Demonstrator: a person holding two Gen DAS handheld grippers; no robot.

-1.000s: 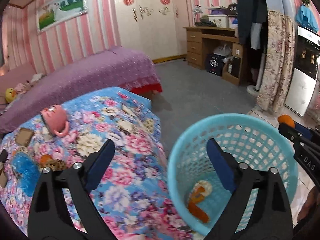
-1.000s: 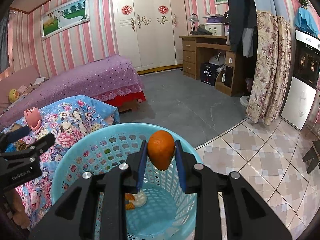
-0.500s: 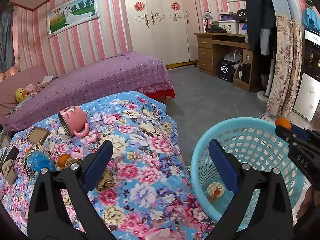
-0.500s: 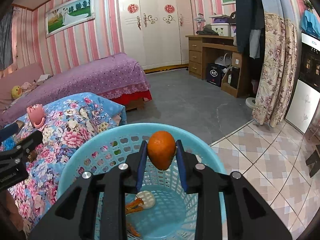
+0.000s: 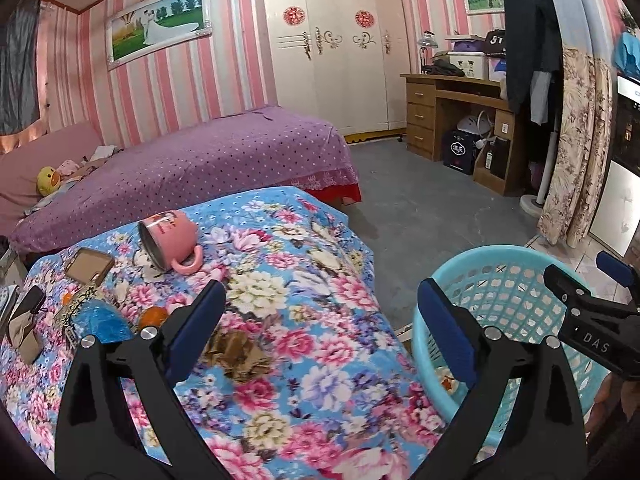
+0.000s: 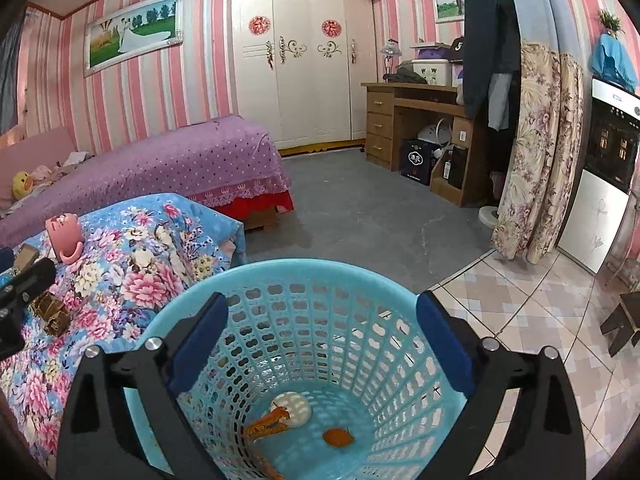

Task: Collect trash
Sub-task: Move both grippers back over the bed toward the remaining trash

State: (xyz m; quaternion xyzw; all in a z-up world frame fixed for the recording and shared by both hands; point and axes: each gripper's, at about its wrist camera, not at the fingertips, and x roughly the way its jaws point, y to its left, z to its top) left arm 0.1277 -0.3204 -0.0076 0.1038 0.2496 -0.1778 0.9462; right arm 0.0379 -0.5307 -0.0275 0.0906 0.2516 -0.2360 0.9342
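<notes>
Two tools show here, one in each hand. The right tool (image 6: pixel 322 336) hangs over the blue basket (image 6: pixel 280 276), and its jaws are opening wide with nothing between them. Down in the basket lies a small orange peel piece (image 6: pixel 338 437), at about 5 o'clock from a white round thing (image 6: pixel 294 406). A longer orange scrap (image 6: pixel 266 424) touches the white thing at its 8 o'clock side.

The left tool (image 5: pixel 320 328) has its jaws far apart, and they hold nothing. It hangs over the surface with the flowery blue cloth (image 5: pixel 288 280). Under it lies a brown crumpled wrapper (image 5: pixel 236 350). At 10 o'clock from the wrapper is a small orange thing (image 5: pixel 154 315), just beside a shiny blue bag (image 5: pixel 102 320). A pink mug (image 5: pixel 170 240) lies tipped on its side at 11 o'clock.

In the left view the basket is at 3 o'clock from the cloth, and the right tool's arm there reads "DAS". A dark bag (image 5: pixel 460 150) under the desk has a round white label, too small to read.
</notes>
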